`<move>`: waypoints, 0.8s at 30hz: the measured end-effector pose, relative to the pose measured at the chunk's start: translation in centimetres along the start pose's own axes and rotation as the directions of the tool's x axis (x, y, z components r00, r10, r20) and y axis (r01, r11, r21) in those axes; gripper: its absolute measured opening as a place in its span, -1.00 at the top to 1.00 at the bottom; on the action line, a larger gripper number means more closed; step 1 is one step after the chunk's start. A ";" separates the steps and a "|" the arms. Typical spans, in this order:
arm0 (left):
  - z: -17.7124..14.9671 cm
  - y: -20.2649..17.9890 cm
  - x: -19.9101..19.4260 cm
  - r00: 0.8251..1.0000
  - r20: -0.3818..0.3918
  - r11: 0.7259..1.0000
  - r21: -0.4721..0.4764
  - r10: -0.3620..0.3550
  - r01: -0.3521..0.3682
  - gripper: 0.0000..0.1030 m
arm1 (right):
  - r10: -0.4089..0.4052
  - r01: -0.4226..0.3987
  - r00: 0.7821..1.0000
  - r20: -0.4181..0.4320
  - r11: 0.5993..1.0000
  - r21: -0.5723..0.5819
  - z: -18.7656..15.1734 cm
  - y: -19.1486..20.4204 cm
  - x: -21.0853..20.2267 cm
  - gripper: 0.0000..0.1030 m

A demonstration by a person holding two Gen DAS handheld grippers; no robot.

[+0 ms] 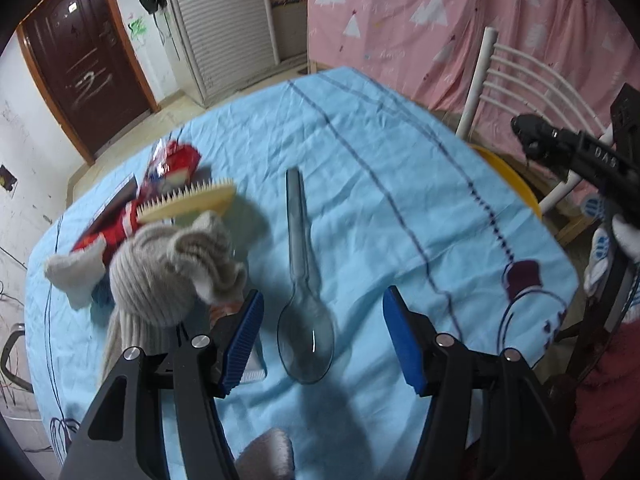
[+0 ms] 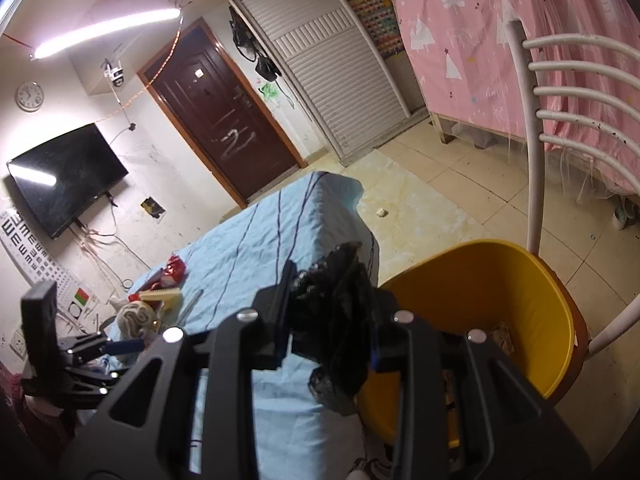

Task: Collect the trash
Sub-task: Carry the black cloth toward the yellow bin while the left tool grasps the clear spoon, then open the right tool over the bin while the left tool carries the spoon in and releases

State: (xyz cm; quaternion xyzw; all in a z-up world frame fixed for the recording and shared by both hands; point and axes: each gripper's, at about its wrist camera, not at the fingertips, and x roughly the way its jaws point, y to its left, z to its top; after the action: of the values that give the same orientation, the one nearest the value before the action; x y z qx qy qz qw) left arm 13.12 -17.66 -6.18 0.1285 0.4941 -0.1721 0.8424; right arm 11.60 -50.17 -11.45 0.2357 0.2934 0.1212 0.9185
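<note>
On the blue tablecloth [image 1: 360, 152] a clear plastic spoon [image 1: 298, 240] lies with its bowl towards me. My left gripper [image 1: 324, 300] hangs open just above it, and the bowl sits between the blue pads [image 1: 244, 340] without touching them. A red snack wrapper [image 1: 172, 164], a cream comb [image 1: 188, 202] and a grey knitted sock bundle [image 1: 172, 272] lie to the left. My right gripper [image 2: 332, 304] is shut on a crumpled black lace scrap [image 2: 340, 340], beside the rim of the yellow bin [image 2: 500, 280]. The right gripper [image 1: 560, 148] also shows at the right edge.
A white slatted chair [image 2: 536, 160] stands behind the yellow bin, whose rim [image 1: 516, 188] lies just off the table's right side. Pink patterned fabric [image 1: 440, 20] hangs beyond. A second grey cloth [image 1: 268, 456] lies at the near edge. A gloved hand [image 1: 624, 236] holds the right gripper.
</note>
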 end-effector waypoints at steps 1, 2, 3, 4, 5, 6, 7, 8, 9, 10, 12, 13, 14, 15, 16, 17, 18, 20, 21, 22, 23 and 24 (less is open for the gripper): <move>-0.2 0.1 0.2 1.000 -0.010 1.000 0.001 -0.002 0.002 -0.03 | 0.000 0.000 1.000 -0.001 1.000 0.001 0.0 -0.1 0.1 0.47; -0.4 0.1 0.4 1.000 -0.019 1.000 0.003 0.000 0.000 -0.02 | 0.000 0.000 1.000 -0.001 1.000 0.002 0.0 -0.1 0.1 0.47; -0.6 0.1 0.6 1.000 -0.025 1.000 0.004 0.002 -0.002 0.00 | -0.001 0.001 1.000 -0.001 1.000 0.004 0.0 -0.2 0.1 0.47; -0.7 0.1 0.8 1.000 -0.030 1.000 0.003 0.001 -0.001 0.07 | -0.002 0.002 1.000 -0.002 1.000 0.006 0.1 0.0 0.2 0.47; -0.8 0.1 0.8 1.000 -0.023 1.000 0.002 -0.007 0.007 0.24 | -0.003 0.003 1.000 -0.001 1.000 0.008 0.0 -0.1 0.2 0.47; -0.9 0.0 0.6 1.000 -0.019 1.000 0.005 -0.005 0.005 0.38 | -0.004 0.004 1.000 0.000 1.000 0.010 0.0 -0.2 0.2 0.47; -0.9 -0.1 0.5 1.000 -0.017 1.000 0.009 0.000 0.000 0.59 | -0.004 0.004 1.000 0.001 1.000 0.011 0.0 -0.2 0.2 0.47; -0.9 -0.1 0.5 1.000 -0.017 1.000 0.011 0.001 -0.001 0.61 | -0.004 0.004 1.000 0.002 1.000 0.013 0.0 -0.2 0.2 0.47; -0.9 -0.2 0.4 1.000 -0.016 1.000 0.014 0.004 -0.004 0.61 | -0.005 0.005 1.000 0.004 1.000 0.013 -0.1 -0.2 0.2 0.47; -1.0 -0.2 0.4 1.000 -0.014 1.000 0.017 0.005 -0.005 0.61 | -0.005 0.005 1.000 0.004 1.000 0.014 0.0 -0.2 0.2 0.47; -0.9 -0.3 0.4 1.000 -0.010 1.000 0.016 0.005 -0.005 0.61 | -0.008 0.008 1.000 0.006 1.000 0.016 -0.1 -0.3 0.2 0.47; -0.9 -0.2 0.3 1.000 -0.008 1.000 0.010 0.002 -0.002 0.61 | -0.010 0.010 1.000 0.007 1.000 0.019 -0.1 -0.3 0.2 0.47; -0.8 -0.3 0.4 1.000 -0.004 1.000 0.008 0.000 0.000 0.61 | -0.012 0.012 1.000 0.008 1.000 0.021 -0.1 -0.5 0.2 0.47; -0.6 -0.3 0.4 1.000 0.003 1.000 0.005 -0.002 0.002 0.62 | -0.014 0.014 1.000 0.010 1.000 0.024 -0.1 -0.6 0.1 0.47; -0.4 -0.4 0.2 1.000 0.011 1.000 0.002 -0.007 0.007 0.62 | -0.019 0.018 1.000 0.014 0.999 0.028 -0.1 -0.8 0.1 0.47; -0.2 -0.5 -0.1 1.000 0.024 1.000 0.001 -0.012 0.012 0.62 | -0.021 0.020 1.000 0.016 0.999 0.031 0.0 -1.0 0.0 0.47; 0.1 -0.6 -0.5 0.999 0.036 1.000 0.003 -0.016 0.016 0.62 | -0.022 0.021 1.000 0.019 0.999 0.035 0.1 -1.4 0.0 0.47; 0.8 -1.0 -1.2 0.998 0.061 1.000 0.007 -0.026 0.026 0.62 | -0.031 0.030 0.999 0.028 0.999 0.045 0.2 -1.7 -0.2 0.47; 1.2 -1.3 -1.5 0.997 0.073 0.999 0.012 -0.032 0.031 0.62 | -0.036 0.034 0.999 0.032 0.998 0.048 0.3 -1.9 -0.2 0.47; 1.7 -1.6 -1.8 0.996 0.085 0.999 0.019 -0.038 0.036 0.62 | -0.041 0.040 0.998 0.037 0.998 0.053 0.3 -2.1 -0.3 0.47; 2.2 -2.1 -2.2 0.994 0.098 0.999 0.030 -0.046 0.043 0.62 | -0.050 0.048 0.998 0.041 0.997 0.055 0.4 -2.4 -0.4 0.47; 2.7 -2.6 -2.5 0.993 0.108 0.998 0.040 -0.055 0.051 0.62 | -0.057 0.055 0.997 0.044 0.997 0.057 0.3 -2.6 -0.5 0.47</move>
State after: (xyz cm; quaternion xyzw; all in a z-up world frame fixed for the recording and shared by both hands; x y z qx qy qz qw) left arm 13.04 -20.68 -2.81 0.1214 0.4474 -0.2105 0.8607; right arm 11.62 -52.71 -12.26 0.2555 0.2822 0.0817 0.9211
